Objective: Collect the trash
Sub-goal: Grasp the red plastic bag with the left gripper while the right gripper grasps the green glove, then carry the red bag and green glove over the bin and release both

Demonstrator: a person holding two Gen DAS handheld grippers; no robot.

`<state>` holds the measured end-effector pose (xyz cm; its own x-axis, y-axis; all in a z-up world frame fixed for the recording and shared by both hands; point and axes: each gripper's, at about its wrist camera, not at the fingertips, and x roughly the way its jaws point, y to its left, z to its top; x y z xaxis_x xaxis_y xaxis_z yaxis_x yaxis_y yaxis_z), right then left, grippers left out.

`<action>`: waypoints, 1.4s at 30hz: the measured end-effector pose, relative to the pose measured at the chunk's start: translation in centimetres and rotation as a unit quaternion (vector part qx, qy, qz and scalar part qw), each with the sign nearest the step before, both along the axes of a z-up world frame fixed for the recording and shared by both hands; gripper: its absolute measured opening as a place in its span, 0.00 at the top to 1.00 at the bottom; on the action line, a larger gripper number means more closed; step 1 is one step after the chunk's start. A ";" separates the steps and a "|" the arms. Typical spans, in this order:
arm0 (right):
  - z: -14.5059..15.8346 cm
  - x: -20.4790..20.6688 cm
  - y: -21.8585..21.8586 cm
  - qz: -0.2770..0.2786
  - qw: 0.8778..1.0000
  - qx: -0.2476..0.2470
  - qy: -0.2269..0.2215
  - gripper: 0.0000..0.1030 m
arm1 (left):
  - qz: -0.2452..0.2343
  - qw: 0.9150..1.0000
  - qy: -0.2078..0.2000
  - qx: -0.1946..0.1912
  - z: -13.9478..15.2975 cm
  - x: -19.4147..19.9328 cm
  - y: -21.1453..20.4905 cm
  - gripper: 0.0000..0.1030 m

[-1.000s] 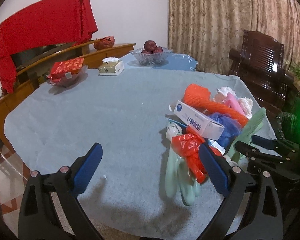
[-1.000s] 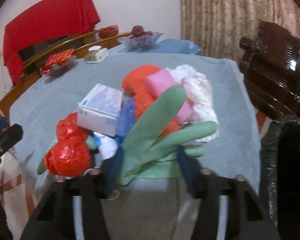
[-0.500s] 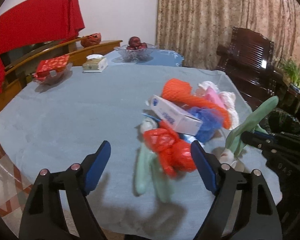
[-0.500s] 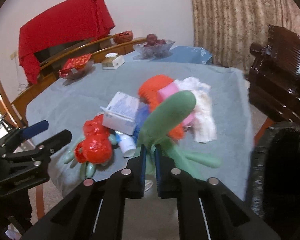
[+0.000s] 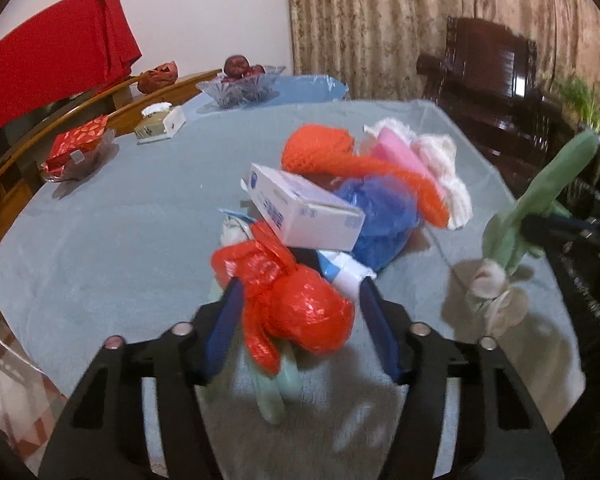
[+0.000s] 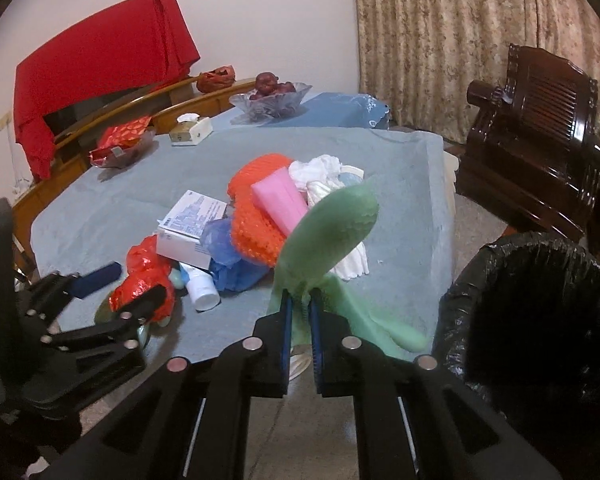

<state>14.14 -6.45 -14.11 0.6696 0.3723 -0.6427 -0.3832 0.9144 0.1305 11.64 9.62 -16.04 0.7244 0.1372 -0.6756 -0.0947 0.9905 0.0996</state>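
Observation:
A crumpled red plastic bag [image 5: 300,308] lies at the near edge of the trash pile, on top of a pale green glove [image 5: 276,388]. My left gripper [image 5: 300,328] straddles the bag; its jaws are closing, and a small gap still shows at the right pad [image 5: 380,332]. My right gripper [image 6: 300,308] is shut on a green rubber glove [image 6: 328,232] and holds it in the air at the table's right edge. The pile also holds a white box [image 5: 300,208], orange netting [image 5: 332,152], a blue bag [image 5: 380,216], a pink pack [image 6: 280,200] and a white tube [image 6: 200,288].
A bin lined with a black bag [image 6: 540,300] stands by the table's right side. A dark wooden chair [image 6: 540,128] is behind it. At the far end of the grey tablecloth [image 5: 120,240] are a fruit bowl [image 5: 240,84], a tissue box [image 5: 160,124] and a dish of red packets [image 5: 76,152].
My left gripper has moved forward and down onto the red bag, and its jaws have narrowed around it. My right gripper closed on the green glove and lifted it off the table.

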 end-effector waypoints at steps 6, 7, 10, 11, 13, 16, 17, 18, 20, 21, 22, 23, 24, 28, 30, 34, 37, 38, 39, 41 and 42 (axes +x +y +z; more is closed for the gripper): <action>0.1 -0.1 -0.7 -0.002 1.000 0.007 0.003 0.92 | 0.002 1.000 -0.003 0.009 -0.2 0.0 -0.1 0.65; 0.2 -0.1 -0.8 -0.003 1.000 0.009 0.002 0.92 | 0.002 1.000 -0.007 0.011 0.0 -0.2 -0.1 0.67; 0.7 -0.3 -1.0 -0.003 1.000 0.013 -0.003 0.92 | -0.001 1.000 -0.014 0.002 0.5 -0.6 -0.2 0.70; 0.9 -0.5 -1.1 -0.002 1.000 0.014 -0.006 0.92 | -0.001 1.000 -0.017 -0.002 0.9 -0.8 -0.1 0.70; 1.4 -0.8 -1.2 -0.001 1.000 0.015 -0.011 0.92 | -0.002 1.000 -0.023 -0.010 1.4 -1.2 -0.1 0.71; 2.3 -1.3 -1.7 -0.002 1.000 0.017 -0.020 0.92 | -0.008 0.999 -0.041 -0.018 3.1 -2.2 -0.2 0.72; 2.6 -1.6 -1.9 -0.004 1.000 0.018 -0.022 0.92 | -0.011 0.999 -0.048 -0.020 3.7 -2.4 -0.4 0.72; 2.8 -1.7 -2.1 -0.005 1.000 0.019 -0.025 0.92 | -0.017 0.998 -0.055 -0.021 4.2 -2.7 -0.5 0.72; 3.4 -2.2 -2.8 -0.010 0.999 0.020 -0.031 0.92 | -0.028 0.997 -0.070 -0.023 5.6 -3.4 -1.0 0.72; 3.7 -2.3 -3.1 -0.013 0.999 0.020 -0.034 0.92 | -0.036 0.996 -0.078 -0.027 6.4 -3.8 -1.3 0.72; 4.1 -2.6 -3.5 -0.016 0.999 0.022 -0.037 0.92 | -0.042 0.995 -0.082 -0.030 6.8 -4.0 -1.6 0.72; 4.4 -2.7 -3.8 -0.020 0.999 0.022 -0.041 0.92 | -0.050 0.994 -0.087 -0.034 7.4 -4.2 -2.1 0.72; 4.8 -2.9 -4.2 -0.023 0.999 0.022 -0.044 0.92 | -0.060 0.993 -0.092 -0.036 7.9 -4.4 -2.6 0.72; 6.0 -3.7 -6.4 -0.045 0.997 0.023 -0.057 0.92 | -0.107 0.988 -0.103 -0.047 9.3 -4.5 -5.2 0.72; 6.4 -4.2 -8.1 -0.063 0.996 0.023 -0.061 0.92 | -0.129 0.985 -0.101 -0.057 9.5 -4.2 -6.4 0.72; 6.6 -5.1 -11.3 -0.100 0.993 0.015 -0.064 0.92 | -0.172 0.978 -0.093 -0.071 9.7 -3.2 -9.2 0.72; 6.3 -5.5 -13.9 -0.131 0.990 0.011 -0.059 0.92 | -0.213 0.970 -0.086 -0.082 9.7 -2.3 -11.6 0.72; 6.0 -5.8 -14.6 -0.139 0.989 0.010 -0.057 0.92 | -0.231 0.965 -0.082 -0.088 9.6 -1.8 -12.6 0.72; 5.8 -6.0 -15.4 -0.149 0.987 0.009 -0.054 0.92 | -0.243 0.963 -0.081 -0.088 9.6 -1.5 -13.4 0.72; 5.3 -6.1 -16.6 -0.166 0.985 0.006 -0.049 0.92 | -0.269 0.956 -0.079 -0.084 9.0 -0.8 -15.6 0.72; 5.0 -6.0 -17.2 -0.173 0.984 0.004 -0.045 0.92 | -0.280 0.953 -0.074 -0.089 8.7 -0.4 -16.6 0.72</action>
